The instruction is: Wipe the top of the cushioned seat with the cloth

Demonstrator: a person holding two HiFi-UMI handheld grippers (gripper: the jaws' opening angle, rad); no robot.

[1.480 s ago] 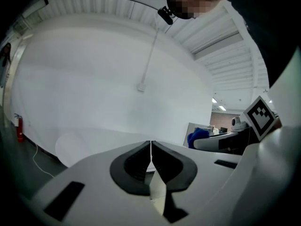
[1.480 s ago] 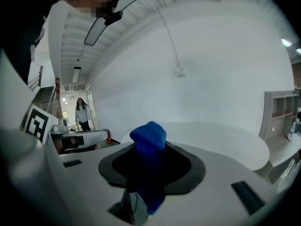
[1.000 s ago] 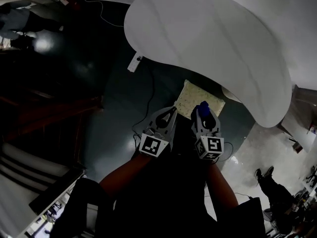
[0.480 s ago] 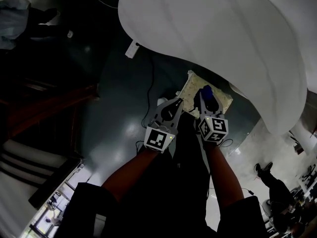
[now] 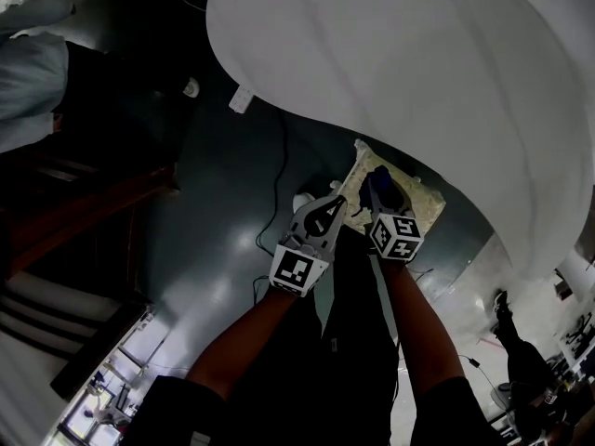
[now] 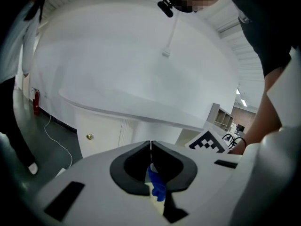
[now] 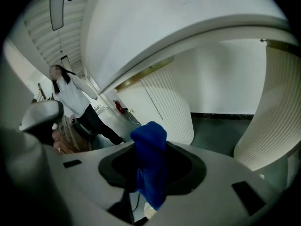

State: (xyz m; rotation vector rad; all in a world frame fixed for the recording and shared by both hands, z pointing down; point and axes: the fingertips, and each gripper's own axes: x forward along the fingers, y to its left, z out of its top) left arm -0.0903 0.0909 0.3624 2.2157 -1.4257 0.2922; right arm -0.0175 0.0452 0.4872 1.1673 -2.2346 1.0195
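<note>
- My right gripper [image 5: 381, 191] has its fingers closed on the blue cloth [image 5: 379, 175]. In the right gripper view the cloth [image 7: 149, 168] bunches up above the fingers and hangs down between them.
- From the head view, the cloth sits over the cushioned seat [image 5: 418, 193], a pale, mottled pad low down by the edge of the big white counter [image 5: 418, 72]. I can't say whether the cloth is touching the seat.
- My left gripper [image 5: 333, 203] is just beside the right one, by the seat's near-left corner. In the left gripper view its fingers [image 6: 150, 145] are closed with the tips meeting and nothing clamped between them (the scrap of blue showing through the opening lies beyond them).
- The floor [image 5: 232, 184] is dark and glossy, with a thin cable [image 5: 277, 170] trailing across it towards the grippers.
- A person [image 7: 70, 95] in a light top stands well off to the side in the right gripper view.
</note>
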